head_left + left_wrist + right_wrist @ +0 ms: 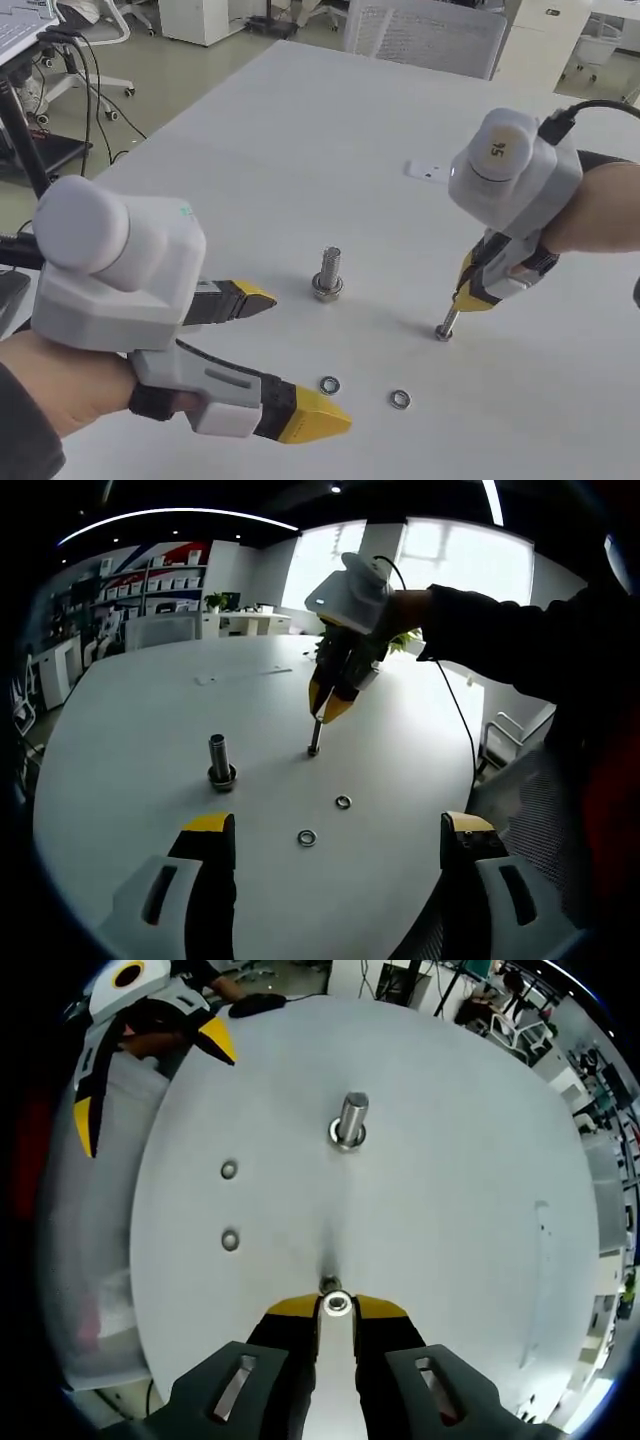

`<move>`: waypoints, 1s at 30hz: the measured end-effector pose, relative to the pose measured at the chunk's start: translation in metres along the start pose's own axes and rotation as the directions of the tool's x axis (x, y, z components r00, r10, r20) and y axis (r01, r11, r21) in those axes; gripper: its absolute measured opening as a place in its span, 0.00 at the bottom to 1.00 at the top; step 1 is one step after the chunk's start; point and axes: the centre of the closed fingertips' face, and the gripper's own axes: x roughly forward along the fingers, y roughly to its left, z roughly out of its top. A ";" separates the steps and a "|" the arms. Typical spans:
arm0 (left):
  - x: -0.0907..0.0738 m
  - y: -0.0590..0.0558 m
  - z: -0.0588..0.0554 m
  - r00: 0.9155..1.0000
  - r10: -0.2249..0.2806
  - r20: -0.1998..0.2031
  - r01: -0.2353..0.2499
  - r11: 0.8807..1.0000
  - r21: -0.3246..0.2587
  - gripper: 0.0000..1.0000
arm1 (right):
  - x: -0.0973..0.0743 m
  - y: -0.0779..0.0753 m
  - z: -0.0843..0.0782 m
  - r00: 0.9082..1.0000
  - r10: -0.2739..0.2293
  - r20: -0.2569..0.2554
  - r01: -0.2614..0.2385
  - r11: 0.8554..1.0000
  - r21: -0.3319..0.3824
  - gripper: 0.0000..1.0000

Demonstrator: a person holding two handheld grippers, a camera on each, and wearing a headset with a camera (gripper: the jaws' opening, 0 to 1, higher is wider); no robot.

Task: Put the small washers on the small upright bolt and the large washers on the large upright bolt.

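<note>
Nearest you, your left gripper (308,360) hovers low over the white tabletop (300,150) with its yellow-tipped fingers spread wide and nothing between them. Just beyond the tips lie two loose washers, one (329,384) beside the other (400,399), flat and apart from each other. Further on, the large bolt (328,272) stands upright with a wider collar at its base. To its right stands the small bolt (446,323) – your right gripper (468,297) sits directly on top of it, fingers almost together and pinching a small washer (337,1303) at the bolt's tip. The round sticker (497,150) on that gripper carries two dark characters, too skewed to read. Beyond lies a white tag (428,171), lettering illegible.
</note>
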 end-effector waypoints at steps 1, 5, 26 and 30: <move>0.000 0.000 0.000 1.000 0.000 0.000 0.000 1.000 -0.001 0.84 | 0.000 0.000 0.000 1.000 0.001 0.000 -0.001 1.000 0.000 0.14; 0.001 0.000 -0.001 1.000 0.001 -0.001 -0.001 1.000 -0.001 0.84 | 0.002 0.002 0.000 1.000 0.004 0.000 -0.004 1.000 0.000 0.14; -0.001 -0.001 -0.006 1.000 0.005 -0.006 -0.005 1.000 -0.008 0.84 | 0.022 0.011 -0.006 0.999 0.042 -0.016 -0.042 0.999 0.002 0.14; -0.001 -0.001 -0.007 1.000 0.004 -0.008 -0.004 1.000 -0.009 0.84 | 0.026 0.013 -0.007 0.999 0.046 -0.022 -0.046 0.999 0.001 0.14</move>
